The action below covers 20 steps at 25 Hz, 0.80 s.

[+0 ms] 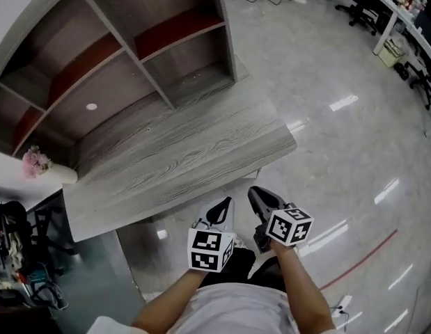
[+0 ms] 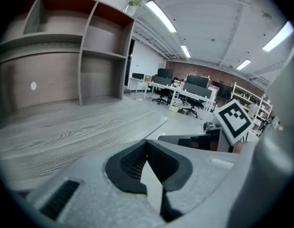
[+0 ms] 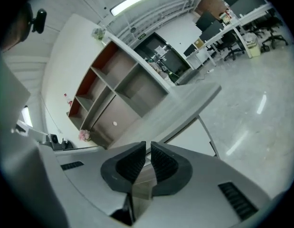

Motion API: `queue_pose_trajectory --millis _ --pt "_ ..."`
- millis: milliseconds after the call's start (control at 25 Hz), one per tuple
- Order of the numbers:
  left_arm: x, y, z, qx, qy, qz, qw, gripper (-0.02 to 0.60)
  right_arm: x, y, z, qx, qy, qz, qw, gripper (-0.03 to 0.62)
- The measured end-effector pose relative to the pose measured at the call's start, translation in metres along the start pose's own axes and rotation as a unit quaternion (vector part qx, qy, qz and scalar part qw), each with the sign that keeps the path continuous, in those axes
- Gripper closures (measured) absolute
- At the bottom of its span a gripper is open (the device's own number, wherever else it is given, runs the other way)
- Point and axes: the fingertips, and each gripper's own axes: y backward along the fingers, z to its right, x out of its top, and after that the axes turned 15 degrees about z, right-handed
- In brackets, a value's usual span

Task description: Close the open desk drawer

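The grey wood-grain desk top (image 1: 180,152) lies just ahead of me. Below its near edge runs a white panel (image 3: 196,141); I cannot tell whether this is the drawer front, and no open drawer shows in the head view. Both grippers hang close to my body, off the desk's near edge. The left gripper (image 1: 221,207) (image 2: 147,141) is shut, its tips touching with nothing between them. To its right, the right gripper (image 1: 257,192) (image 3: 147,146) holds nothing; its pads stand only a thin slit apart. Neither gripper touches the desk.
A shelf unit (image 1: 131,54) with red-backed compartments rises behind the desk. Pink flowers (image 1: 35,160) sit at its left end. Office desks and chairs (image 1: 382,12) stand far right across the glossy floor (image 1: 326,82), which carries a red line (image 1: 361,259). Clutter (image 1: 13,270) fills the lower left.
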Motion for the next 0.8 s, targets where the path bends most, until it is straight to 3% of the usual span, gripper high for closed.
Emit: queue_pose_trajectory --millis 240,440,600,800 --pt "0.016 0.016 0.018 0.005 0.036 0.03 0.9989 0.578 0.024 0.021 -0.052 0.043 0.101 -0.018 0.994 0.579" --pt "0.03 0.029 0.047 0.022 0.037 0.046 0.998 0.578 0.042 0.051 -0.08 0.071 0.164 -0.024 0.984 0.589" --pt "0.043 0.036 0.074 0.047 0.033 0.067 0.9961 0.578 0.061 0.081 -0.095 0.098 0.226 -0.021 0.969 0.592" --pt "0.052 0.051 0.109 0.074 0.03 0.089 0.9929 0.578 0.074 0.117 -0.098 0.133 0.243 -0.02 0.961 0.592"
